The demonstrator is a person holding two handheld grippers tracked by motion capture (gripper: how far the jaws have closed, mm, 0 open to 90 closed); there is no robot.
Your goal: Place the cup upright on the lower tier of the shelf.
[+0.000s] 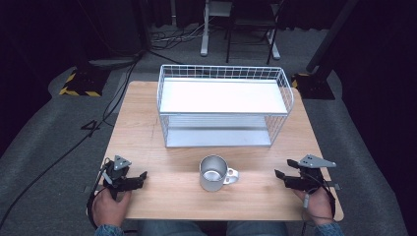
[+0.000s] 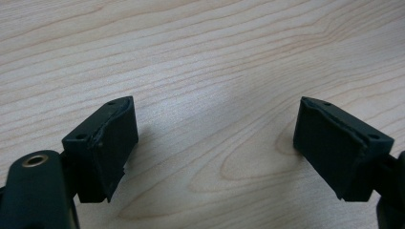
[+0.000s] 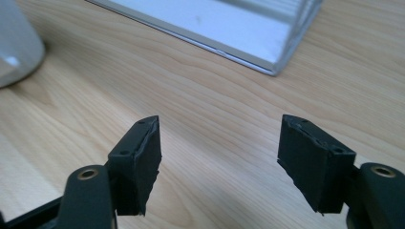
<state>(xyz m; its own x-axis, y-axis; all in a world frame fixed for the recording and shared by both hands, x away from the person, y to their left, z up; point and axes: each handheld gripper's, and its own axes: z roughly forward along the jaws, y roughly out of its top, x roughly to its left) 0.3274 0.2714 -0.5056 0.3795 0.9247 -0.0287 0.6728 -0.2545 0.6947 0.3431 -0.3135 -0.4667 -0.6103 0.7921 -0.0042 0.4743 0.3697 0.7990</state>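
Observation:
A metal mug (image 1: 213,173) stands upright on the wooden table (image 1: 142,128) near its front middle, handle to the right. My left gripper (image 1: 140,178) rests low at the front left, pointing toward the mug from well apart. In the left gripper view its jaws (image 2: 215,138) stand wide open over bare wood. My right gripper (image 1: 280,178) is at the front right, aimed left toward the mug. The right gripper view shows it (image 3: 219,152) open with nothing between the pads, the mug (image 3: 16,43) at the upper left edge.
A white wire rack with two shelves (image 1: 223,105) stands behind the mug, across the table's middle and back. Its lower shelf edge (image 3: 229,28) lies ahead of my right gripper. Cables, chair legs and stands are on the floor beyond the table.

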